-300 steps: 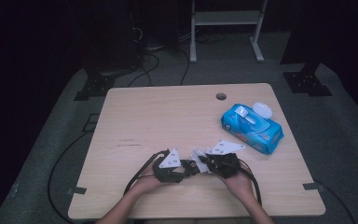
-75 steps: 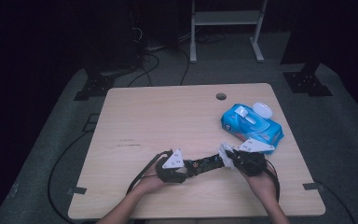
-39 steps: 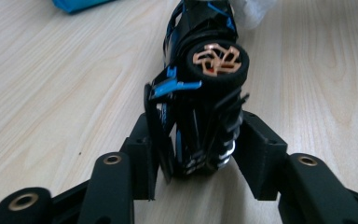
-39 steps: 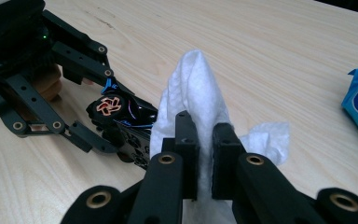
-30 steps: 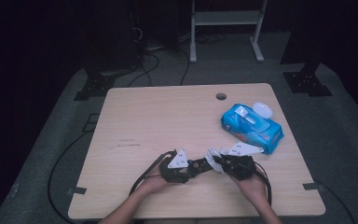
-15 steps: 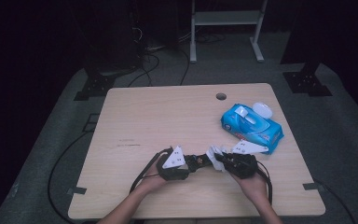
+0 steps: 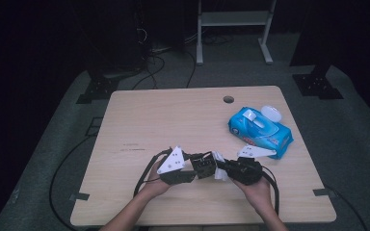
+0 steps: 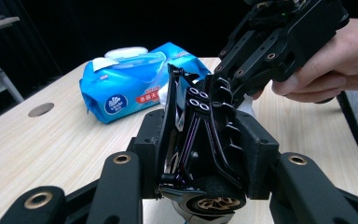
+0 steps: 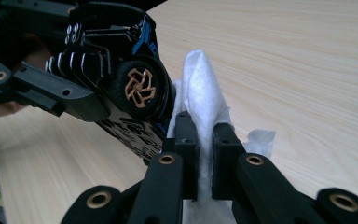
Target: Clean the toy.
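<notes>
My left gripper (image 7: 198, 170) (image 8: 205, 151) is shut on a small black device (image 7: 206, 164) (image 8: 198, 135) (image 9: 121, 84) with ribbed pipes and a bronze fan wheel, held just above the table's front. My right gripper (image 7: 224, 168) (image 9: 205, 140), seen in the left gripper view as the right gripper (image 8: 279, 42) above the device, is shut on a folded white wipe (image 7: 218, 175) (image 9: 199, 88). The wipe touches the device's side by the fan wheel. A blue wipes pack (image 7: 260, 131) (image 8: 135, 79) lies at the right with its lid flipped up.
The wooden table (image 7: 173, 120) has a round cable hole (image 7: 228, 99) near its far edge. Gripper cables (image 7: 144, 175) loop over the front edge on both sides. A white stand (image 7: 231, 19) and floor cables lie beyond the table.
The right gripper went to the wipes pack, came back leftward with a white wipe, and now presses it against the device. The left gripper has hardly moved.
</notes>
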Tool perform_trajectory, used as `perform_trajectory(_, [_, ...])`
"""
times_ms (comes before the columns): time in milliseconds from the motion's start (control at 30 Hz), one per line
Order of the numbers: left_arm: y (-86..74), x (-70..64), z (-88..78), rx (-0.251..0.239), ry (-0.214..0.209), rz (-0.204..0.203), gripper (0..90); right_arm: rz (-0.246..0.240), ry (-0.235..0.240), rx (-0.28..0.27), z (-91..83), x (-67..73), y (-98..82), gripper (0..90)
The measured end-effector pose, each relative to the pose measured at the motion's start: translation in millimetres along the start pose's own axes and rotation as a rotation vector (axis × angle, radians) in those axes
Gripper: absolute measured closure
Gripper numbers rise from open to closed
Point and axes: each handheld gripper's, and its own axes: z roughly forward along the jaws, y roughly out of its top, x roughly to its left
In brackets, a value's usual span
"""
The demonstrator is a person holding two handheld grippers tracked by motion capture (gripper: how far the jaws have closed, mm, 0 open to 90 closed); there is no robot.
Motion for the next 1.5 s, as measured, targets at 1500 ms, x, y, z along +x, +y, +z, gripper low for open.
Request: perform_trajectory(1500, [10.0, -4.7, 5.6, 0.002, -0.084, -0.037, 58.5, -0.242, 0.037, -0.082, -28.2, 42.9, 40.6, 83.6])
